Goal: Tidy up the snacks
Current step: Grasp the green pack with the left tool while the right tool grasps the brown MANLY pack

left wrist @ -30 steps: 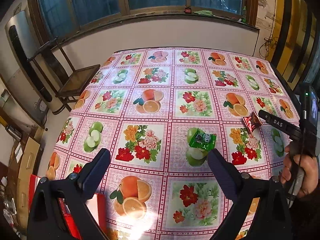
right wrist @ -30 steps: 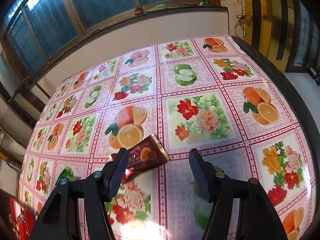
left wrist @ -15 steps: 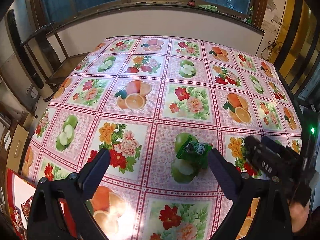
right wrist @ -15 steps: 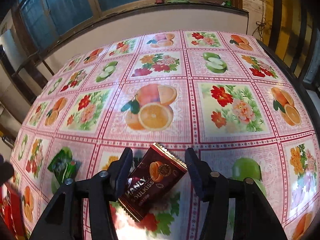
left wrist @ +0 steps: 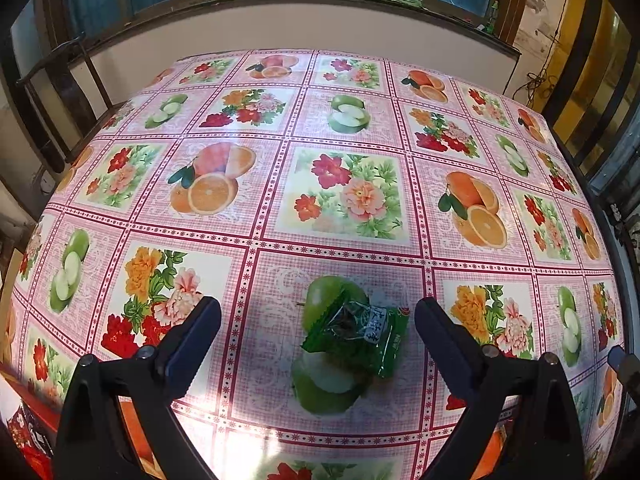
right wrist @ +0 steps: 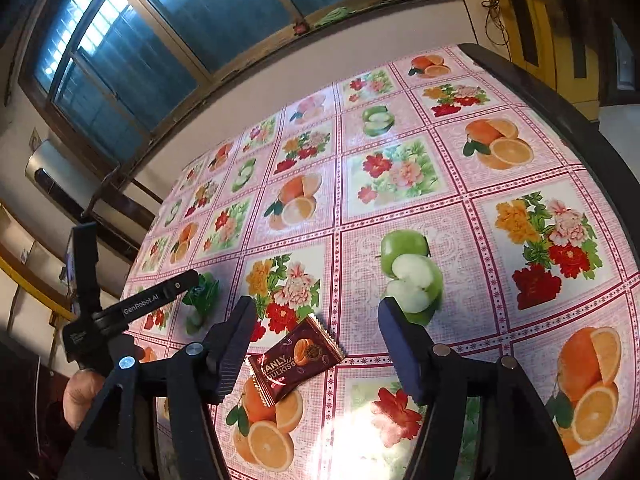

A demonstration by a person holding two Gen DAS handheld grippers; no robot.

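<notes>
while both tools stand spread, the left gripper (left wrist: 318, 332) frames a green snack packet (left wrist: 358, 336) lying on the floral tablecloth (left wrist: 344, 200), untouched. the right gripper (right wrist: 318, 344) brackets a brown snack packet (right wrist: 294, 360) lying nearer its left finger, no contact visible.

A glossy pink tablecloth (left wrist: 344, 258) printed with squares of oranges, green apples and flowers covers the counter. Behind it runs a white wall (left wrist: 280, 28) under wood-framed windows (right wrist: 168, 36). A dark wooden chair (left wrist: 60, 92) stands at the far left corner.
</notes>
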